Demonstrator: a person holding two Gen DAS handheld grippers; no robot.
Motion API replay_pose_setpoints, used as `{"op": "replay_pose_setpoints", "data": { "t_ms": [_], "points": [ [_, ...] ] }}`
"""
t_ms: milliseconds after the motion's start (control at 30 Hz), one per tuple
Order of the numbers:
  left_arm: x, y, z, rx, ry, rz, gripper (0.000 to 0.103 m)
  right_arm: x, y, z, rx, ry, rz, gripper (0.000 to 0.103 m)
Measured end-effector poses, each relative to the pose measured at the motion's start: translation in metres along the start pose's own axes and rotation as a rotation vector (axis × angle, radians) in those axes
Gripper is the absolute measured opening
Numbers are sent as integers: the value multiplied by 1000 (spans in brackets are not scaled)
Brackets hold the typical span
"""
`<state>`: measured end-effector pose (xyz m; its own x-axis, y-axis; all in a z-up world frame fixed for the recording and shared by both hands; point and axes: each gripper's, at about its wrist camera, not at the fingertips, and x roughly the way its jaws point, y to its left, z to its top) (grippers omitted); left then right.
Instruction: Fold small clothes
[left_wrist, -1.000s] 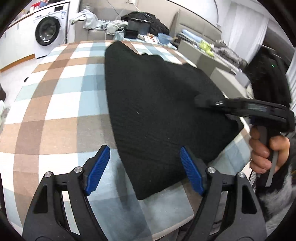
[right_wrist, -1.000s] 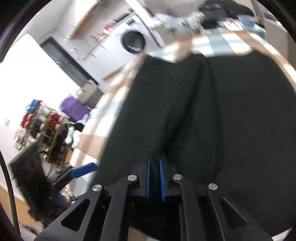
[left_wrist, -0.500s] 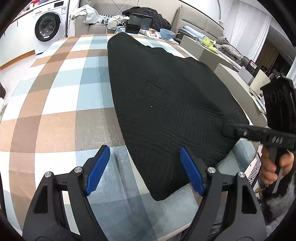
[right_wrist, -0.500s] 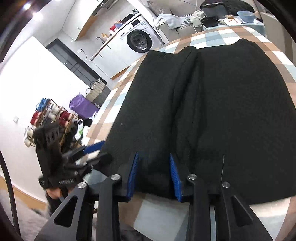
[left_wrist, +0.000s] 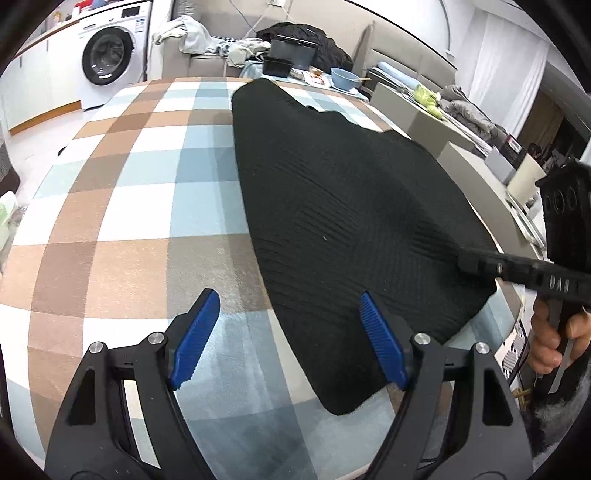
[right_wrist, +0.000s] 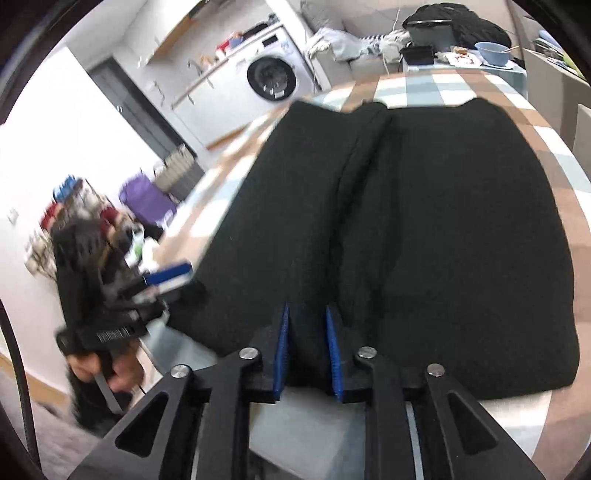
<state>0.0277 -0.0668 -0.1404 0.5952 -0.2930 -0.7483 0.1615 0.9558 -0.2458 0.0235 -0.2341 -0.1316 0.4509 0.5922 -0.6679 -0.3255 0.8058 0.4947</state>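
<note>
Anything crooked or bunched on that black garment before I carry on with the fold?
One thing: a raised ridge runs lengthwise through the black garment, from its far edge toward the right gripper, so it is not lying flat. Its near corner reaches close to the checked tablecloth's front edge. Nothing looks torn or spilled.

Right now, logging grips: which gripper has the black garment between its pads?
The right gripper: its blue pads straddle the black garment's near edge. The left gripper gapes over checked tablecloth.

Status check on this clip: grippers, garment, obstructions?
Left gripper open, over the near hem. Right gripper slightly parted, nothing clamped. Black garment flat on the checked tablecloth, centre ridge. Nothing in the way.
</note>
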Motion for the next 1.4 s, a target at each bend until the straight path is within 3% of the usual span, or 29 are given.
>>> {"op": "replay_pose_setpoints", "data": {
  "t_ms": [333, 367, 400, 433, 500, 567, 667, 767, 900, 1033, 1167, 1200, 1233, 1333, 1400],
  "points": [
    [-1, 12, 27, -30, -51, 63, 76, 76, -38, 95, 196, 55, 20, 22],
    [0, 12, 29, -30, -53, 66, 76, 79, -38, 101, 196, 48, 17, 21],
    [1, 12, 30, -31, -53, 67, 76, 80, -36, 108, 192, 45, 7, 13],
    [1, 13, 31, -31, -53, 68, 76, 78, -30, 116, 157, 25, -1, 7],
    [3, 13, 32, -32, -60, 69, 76, 61, -15, 127, 83, -91, 36, 6],
    [5, 13, 33, -29, -61, 67, 76, 50, -4, 135, 36, -154, -21, 6],
    [10, 12, 34, -36, -49, 60, 76, 73, -13, 149, 26, -71, -136, 6],
    [12, 8, 32, -22, -40, 62, 76, 91, -27, 142, 82, 31, -153, 11],
    [11, 3, 27, 4, -22, 41, 76, 75, -36, 116, 107, 54, -44, 22],
    [7, 0, 19, 22, -2, 1, 76, 48, -37, 68, 118, 72, 74, 24],
    [3, -1, 13, 19, 9, -36, 76, 34, -19, 37, 66, 11, 68, 23],
    [3, -2, 12, 19, 9, -34, 76, 30, -15, 36, 40, -18, 59, 15],
    [3, -3, 12, 16, 12, -33, 76, 26, -12, 34, 30, -36, 60, 14],
    [-3, -6, 14, 16, 5, -36, 76, 6, 6, 27, -7, -111, 126, 12],
    [-8, -8, 15, 25, -6, -39, 76, 1, 10, 22, -16, -107, 86, 12]
  ]
}}
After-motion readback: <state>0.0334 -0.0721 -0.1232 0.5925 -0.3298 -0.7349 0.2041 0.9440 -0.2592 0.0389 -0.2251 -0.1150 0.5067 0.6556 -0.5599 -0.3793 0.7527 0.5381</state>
